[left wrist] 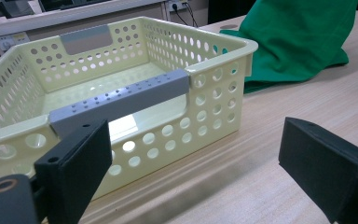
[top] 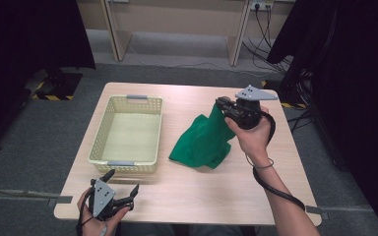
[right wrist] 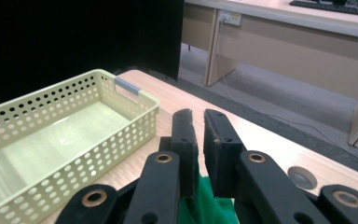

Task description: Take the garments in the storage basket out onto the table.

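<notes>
A green cloth (top: 204, 140) lies in a heap right of the table's middle, with one corner drawn up into the air. My right gripper (top: 220, 104) is shut on that raised corner, and the cloth hangs from it down to the table. In the right gripper view the jaws (right wrist: 198, 126) stand almost together, with green cloth (right wrist: 205, 205) between their lower parts. My left gripper (top: 124, 181) rests at the table's front left, open and holding nothing. Its wide-apart jaws (left wrist: 196, 154) face the near end of a pale yellow basket (left wrist: 214, 65), with the cloth (left wrist: 303, 42) beyond it.
The perforated basket (top: 128, 98) with grey handles stands left of the cloth, its long side running away from me. Bare wooden table (top: 202, 196) lies in front of the cloth. Desks and cables stand beyond the far edge; black curtains hang on both sides.
</notes>
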Demonstrator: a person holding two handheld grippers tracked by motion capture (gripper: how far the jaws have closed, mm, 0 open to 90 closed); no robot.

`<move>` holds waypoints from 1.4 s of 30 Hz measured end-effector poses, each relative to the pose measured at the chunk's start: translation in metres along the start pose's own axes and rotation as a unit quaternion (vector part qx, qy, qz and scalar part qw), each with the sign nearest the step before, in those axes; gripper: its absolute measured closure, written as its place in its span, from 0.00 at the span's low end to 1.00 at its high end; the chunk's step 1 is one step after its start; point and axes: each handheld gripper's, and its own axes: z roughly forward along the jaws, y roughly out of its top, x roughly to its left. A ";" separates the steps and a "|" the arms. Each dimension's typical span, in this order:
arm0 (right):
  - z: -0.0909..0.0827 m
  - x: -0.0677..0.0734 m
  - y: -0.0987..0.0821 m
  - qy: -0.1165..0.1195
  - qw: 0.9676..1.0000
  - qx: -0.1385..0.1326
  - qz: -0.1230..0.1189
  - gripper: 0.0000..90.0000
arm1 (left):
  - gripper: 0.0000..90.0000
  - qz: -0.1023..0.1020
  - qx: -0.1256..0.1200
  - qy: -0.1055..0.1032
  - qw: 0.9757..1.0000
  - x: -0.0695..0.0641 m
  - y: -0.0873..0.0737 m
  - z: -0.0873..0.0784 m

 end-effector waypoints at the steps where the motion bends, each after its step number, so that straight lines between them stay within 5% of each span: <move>1: 0.000 -0.001 -0.001 -0.001 1.000 0.001 0.001 0.91 | 0.10 0.000 0.000 0.000 1.000 0.000 0.000 0.000; 32: -0.017 -0.026 -0.066 -0.035 0.998 0.041 0.046 0.82 | 0.10 0.002 0.001 0.002 1.000 0.000 0.000 0.000; 42: -0.024 -0.018 -0.075 -0.034 0.998 0.055 0.024 0.77 | 0.10 0.004 0.000 0.002 1.000 0.000 0.000 0.000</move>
